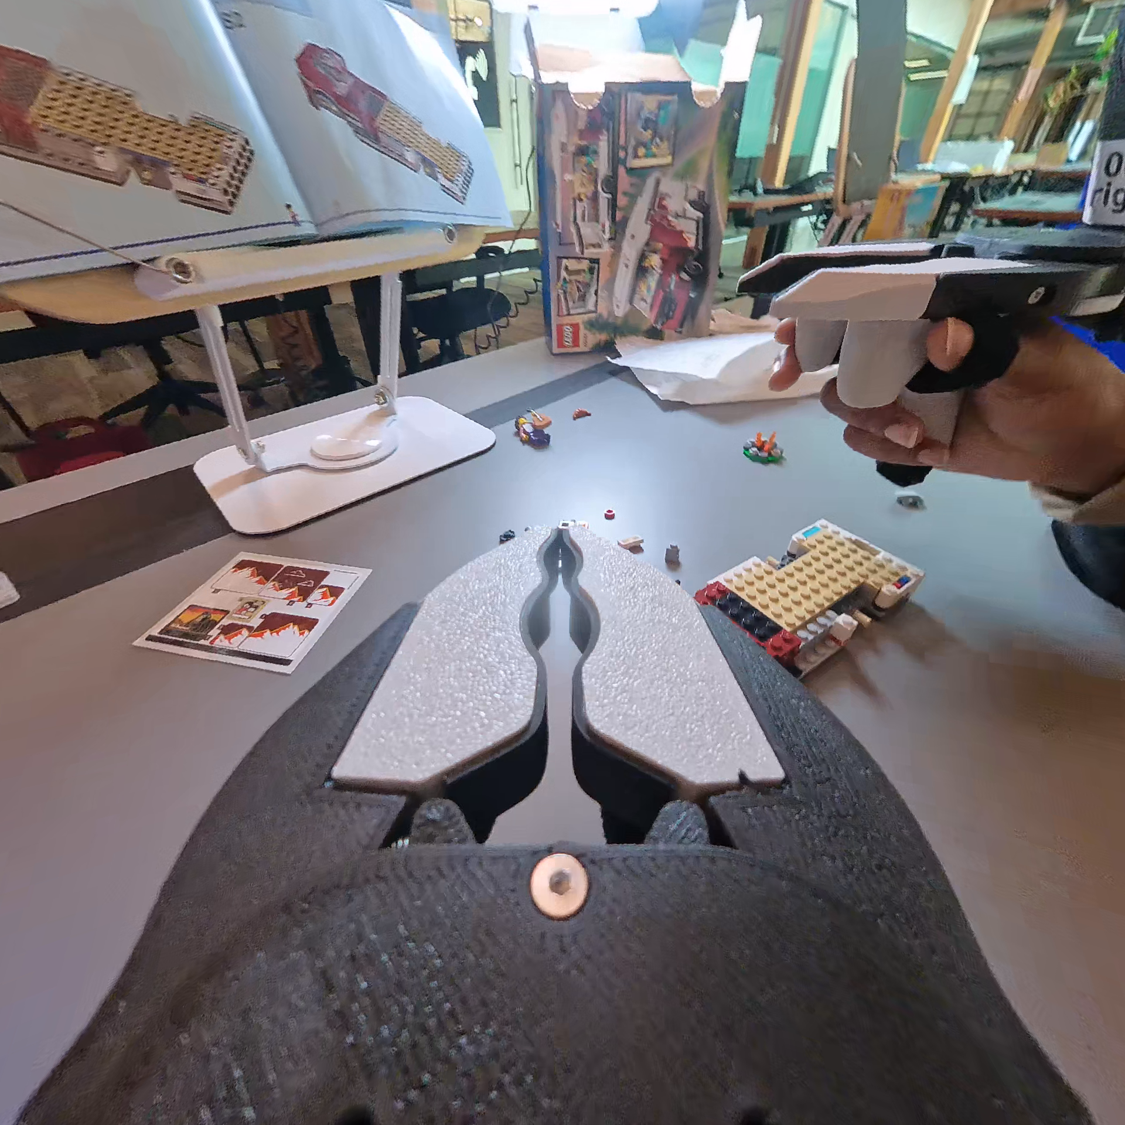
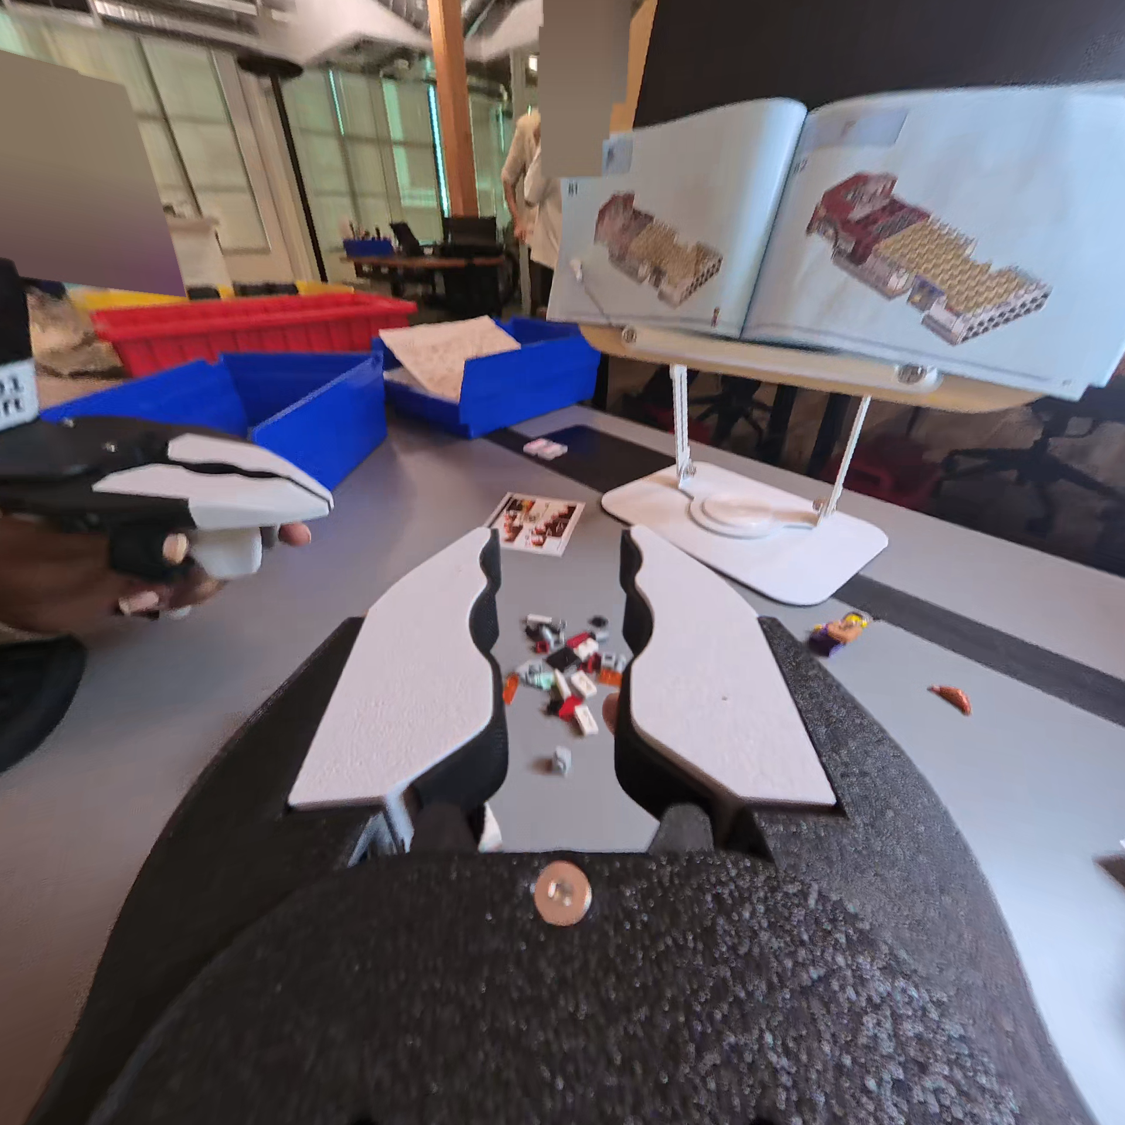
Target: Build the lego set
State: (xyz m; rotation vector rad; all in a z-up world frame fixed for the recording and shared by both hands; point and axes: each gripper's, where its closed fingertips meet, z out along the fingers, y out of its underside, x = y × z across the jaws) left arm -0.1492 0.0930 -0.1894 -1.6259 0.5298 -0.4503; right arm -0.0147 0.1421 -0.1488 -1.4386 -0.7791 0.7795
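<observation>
Left gripper (image 1: 560,536) closed, fingertips meeting with nothing visible between them, held above the grey table (image 1: 426,499). Just right of it, a partly built brick model (image 1: 809,590) with tan studded top and red corners; left, a sticker sheet (image 1: 252,610). Right gripper (image 2: 560,542) open and bare, fingers apart above a small heap of loose bricks (image 2: 569,666) lying on the table, not touched. Farther out, a toy figure (image 2: 843,630) and a white stand (image 2: 749,529) carrying an open instruction booklet (image 2: 791,243). Beyond, blue bins (image 2: 487,377), a red bin (image 2: 255,329) and an opened set box (image 1: 633,207).
</observation>
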